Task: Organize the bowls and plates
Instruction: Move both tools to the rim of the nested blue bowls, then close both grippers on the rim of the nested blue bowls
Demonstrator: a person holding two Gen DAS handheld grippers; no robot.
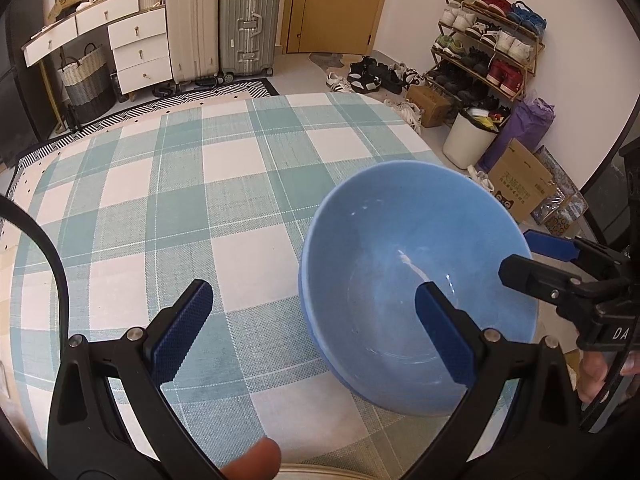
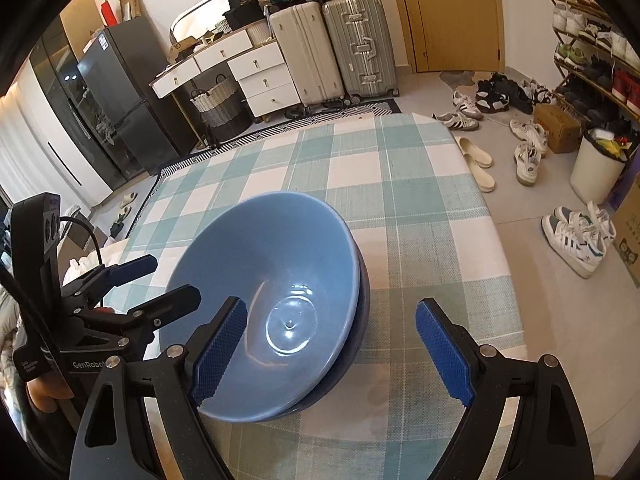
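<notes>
Left gripper [image 1: 312,332]: jaws spread wide, empty; right finger overlaps the bowl stack's near rim.
Right gripper [image 2: 332,354]: spread, empty; straddles the rim.
Bowl stack [image 2: 264,300]: nested on tablecloth [image 2: 420,184], saving space.

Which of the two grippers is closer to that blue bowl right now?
Hard to call; both are at the blue bowl. The right gripper straddles its right rim, one finger over the inside. The left gripper sits mostly left of it, one finger over the inside. Both are open.

Glossy glazed blue bowl [image 2: 276,308] on matt woven checked tablecloth [image 2: 420,184]; knurled rubbery blue fingers [image 2: 442,352].
</notes>
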